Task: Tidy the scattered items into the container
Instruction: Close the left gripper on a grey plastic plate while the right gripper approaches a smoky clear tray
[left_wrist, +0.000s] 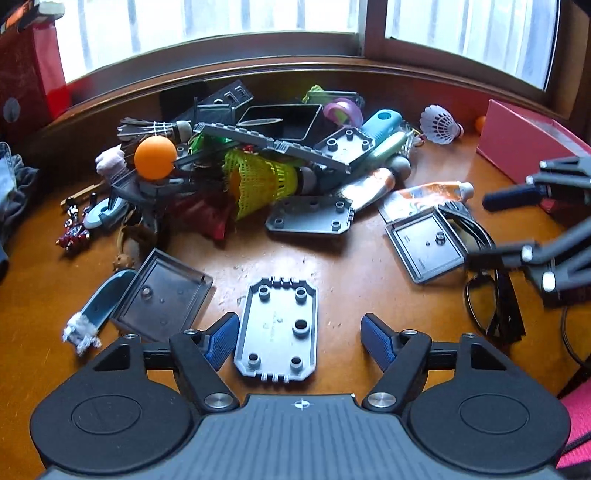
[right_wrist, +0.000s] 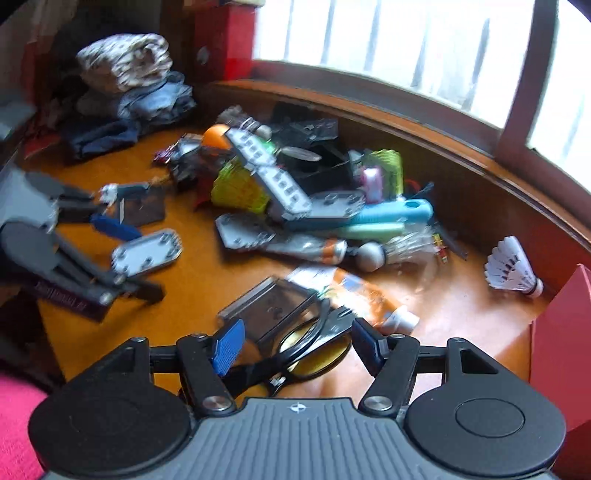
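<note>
Straddling grey studded plate (left_wrist: 277, 330) flat on wooden table (left_wrist: 351, 266), left gripper (left_wrist: 300, 341) part-open, pads clear, holding nothing. Right gripper (right_wrist: 295, 345) part-open around black glasses (right_wrist: 314, 350); grip unclear. Risks: thin plate skidding, glasses slipping. Red box (left_wrist: 524, 140) well apart.

Left gripper (left_wrist: 300, 338) angles down toward the counter, blue pads spread, the left pad right at a grey plate's edge, the right one clear of it. Right gripper (right_wrist: 300, 345) tilts down too, jaws parted either side of dark glasses; contact is unclear through the blur. Each gripper shows in the other's view.
</note>
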